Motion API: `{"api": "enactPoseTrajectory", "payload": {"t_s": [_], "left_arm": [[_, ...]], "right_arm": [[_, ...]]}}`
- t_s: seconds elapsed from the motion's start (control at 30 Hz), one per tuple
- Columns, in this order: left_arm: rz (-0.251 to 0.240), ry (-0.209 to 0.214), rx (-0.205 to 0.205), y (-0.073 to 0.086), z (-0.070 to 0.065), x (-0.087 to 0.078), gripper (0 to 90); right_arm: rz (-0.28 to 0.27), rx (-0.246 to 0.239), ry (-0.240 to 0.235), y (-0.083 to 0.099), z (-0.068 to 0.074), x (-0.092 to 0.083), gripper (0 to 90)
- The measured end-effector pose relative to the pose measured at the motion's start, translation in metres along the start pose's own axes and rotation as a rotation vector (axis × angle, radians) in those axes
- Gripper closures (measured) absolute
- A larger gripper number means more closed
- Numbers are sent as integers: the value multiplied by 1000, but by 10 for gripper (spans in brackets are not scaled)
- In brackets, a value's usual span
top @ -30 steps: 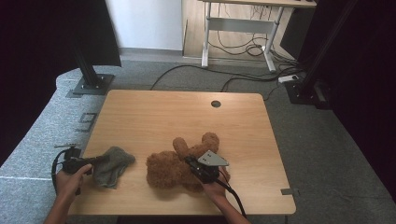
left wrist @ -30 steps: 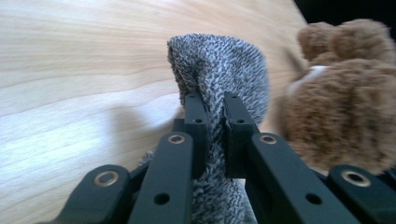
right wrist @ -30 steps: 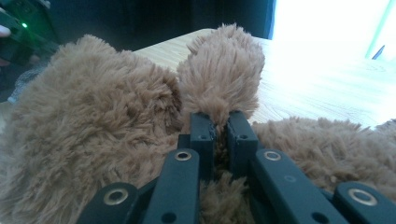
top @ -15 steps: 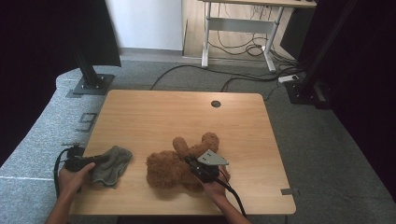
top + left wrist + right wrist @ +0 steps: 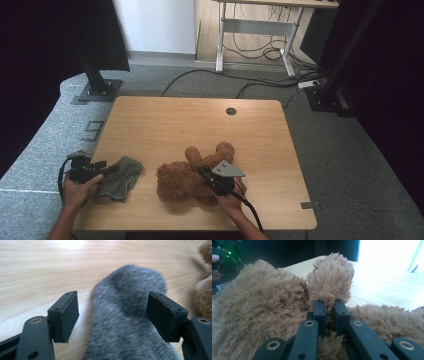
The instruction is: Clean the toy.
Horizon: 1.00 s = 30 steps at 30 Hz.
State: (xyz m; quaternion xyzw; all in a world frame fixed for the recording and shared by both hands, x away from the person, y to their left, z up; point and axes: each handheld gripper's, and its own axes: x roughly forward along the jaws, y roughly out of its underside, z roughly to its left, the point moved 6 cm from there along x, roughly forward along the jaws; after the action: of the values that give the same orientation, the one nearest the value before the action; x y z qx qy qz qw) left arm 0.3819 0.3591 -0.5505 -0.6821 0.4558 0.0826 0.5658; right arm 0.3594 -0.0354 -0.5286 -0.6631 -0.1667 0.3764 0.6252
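Note:
A brown teddy bear (image 5: pixel 187 177) lies on the wooden table (image 5: pixel 200 125) near its front edge. My right gripper (image 5: pixel 330 310) is shut on a furry limb of the teddy bear (image 5: pixel 332 280); from above the right gripper (image 5: pixel 204 173) sits at the bear's right side. A grey fuzzy cloth (image 5: pixel 120 175) lies to the left of the bear. My left gripper (image 5: pixel 102 169) is at the cloth's left end. Its jaws have just been opening; in the left gripper view the left gripper (image 5: pixel 112 312) stands wide with the grey cloth (image 5: pixel 127 315) lying loose between the pads.
A round cable hole (image 5: pixel 231 111) sits near the table's far edge. A black stand base (image 5: pixel 97 90) and a white desk frame (image 5: pixel 250 30) with cables stand on the floor beyond. The far half of the table holds nothing.
The left gripper's jaws have opened and let go of the grey cloth, and the hand has drawn slightly leftward. The right gripper and the bear have not moved.

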Motion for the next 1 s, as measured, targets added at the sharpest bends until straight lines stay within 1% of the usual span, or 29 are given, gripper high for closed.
{"api": "enactPoseTrajectory", "payload": {"t_s": [0.03,0.17,0.23,0.33,0.5,0.57,0.67,0.77,0.83,0.9,0.93,1.0], "left_arm": [[-10,-6,3,-1,-1,-1,247],[-41,0,15,-8,-6,-8,237],[-60,9,25,-13,-12,-13,231],[-69,27,49,-17,-23,-15,232],[-71,75,93,-20,-53,-10,240],[-70,94,109,-20,-65,-8,245],[-67,114,131,-22,-76,-7,246],[-70,136,140,-24,-85,-7,249],[-68,155,145,-24,-91,-6,250],[-66,166,157,-25,-97,-5,252],[-64,173,165,-25,-101,-4,252],[-66,192,170,-25,-107,-2,254]], "right_arm": [[-1,-1,0,0,0,0,829],[-2,0,0,0,0,0,829],[-2,1,1,0,0,0,829],[-4,0,2,-1,-1,1,823],[-4,-10,26,-4,-1,3,783],[0,-9,37,-7,-1,4,747],[2,-1,43,-12,-2,4,688],[-3,16,22,-18,-3,3,574],[-12,29,2,-24,-4,1,526],[-25,38,-8,-29,-4,-1,468],[-25,42,-13,-32,-5,-1,445],[-32,48,-15,-35,-7,-3,432]]}}
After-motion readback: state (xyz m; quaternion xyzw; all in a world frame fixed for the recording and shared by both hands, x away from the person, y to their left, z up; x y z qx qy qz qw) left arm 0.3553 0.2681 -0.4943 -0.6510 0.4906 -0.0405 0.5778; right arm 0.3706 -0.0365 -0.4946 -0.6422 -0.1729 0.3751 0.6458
